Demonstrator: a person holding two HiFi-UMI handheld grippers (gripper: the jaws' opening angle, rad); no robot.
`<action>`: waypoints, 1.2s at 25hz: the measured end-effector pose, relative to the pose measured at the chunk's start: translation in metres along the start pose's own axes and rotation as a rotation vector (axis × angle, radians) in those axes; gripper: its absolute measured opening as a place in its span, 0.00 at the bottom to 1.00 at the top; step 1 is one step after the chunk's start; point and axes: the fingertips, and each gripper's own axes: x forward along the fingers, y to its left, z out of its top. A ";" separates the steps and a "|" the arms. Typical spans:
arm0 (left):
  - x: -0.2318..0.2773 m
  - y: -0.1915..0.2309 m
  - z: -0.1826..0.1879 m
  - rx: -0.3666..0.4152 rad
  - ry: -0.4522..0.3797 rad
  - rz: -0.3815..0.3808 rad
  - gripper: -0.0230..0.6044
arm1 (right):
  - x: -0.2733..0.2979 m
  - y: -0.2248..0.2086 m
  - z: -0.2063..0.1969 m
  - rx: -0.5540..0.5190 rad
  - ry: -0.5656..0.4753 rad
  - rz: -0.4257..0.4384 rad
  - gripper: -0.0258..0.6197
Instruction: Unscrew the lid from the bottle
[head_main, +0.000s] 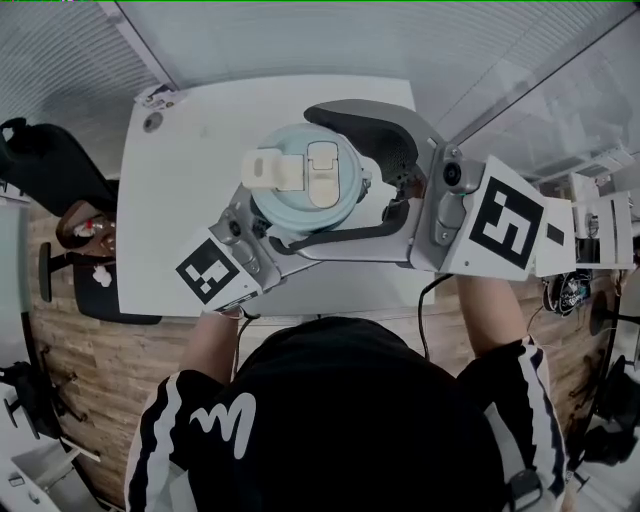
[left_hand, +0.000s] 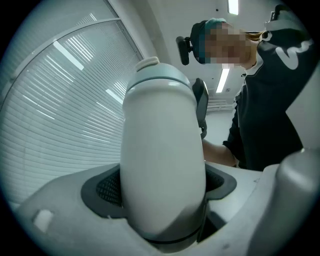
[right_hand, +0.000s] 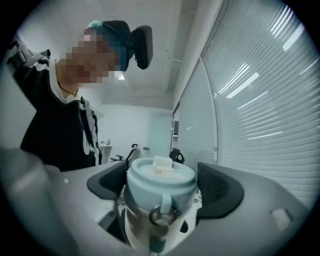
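Head view caption: bottle (left_hand: 162, 150) held clear above the worktop (head_main: 180, 200), body clamped in my left tongs (left_hand: 162, 192), pale-blue lid (head_main: 305, 185) just above them, pinched between my right tongs (right_hand: 162, 186). I judge unscrewing is in hand; next calls for a right-wrist twist. Open air surrounds both; the worktop's edge lies beneath.

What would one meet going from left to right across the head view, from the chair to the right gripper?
Black chair, left gripper's marker cube, bottle lid, right gripper's marker cube.
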 end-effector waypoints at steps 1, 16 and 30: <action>0.000 0.001 -0.002 0.000 -0.003 0.019 0.74 | 0.001 -0.002 0.000 0.005 -0.014 -0.051 0.71; 0.004 0.024 -0.001 0.007 -0.037 0.190 0.74 | 0.009 -0.020 -0.021 -0.140 0.059 -0.501 0.73; 0.003 -0.003 -0.004 -0.015 -0.008 -0.025 0.74 | -0.023 0.001 -0.006 0.025 -0.012 0.012 0.61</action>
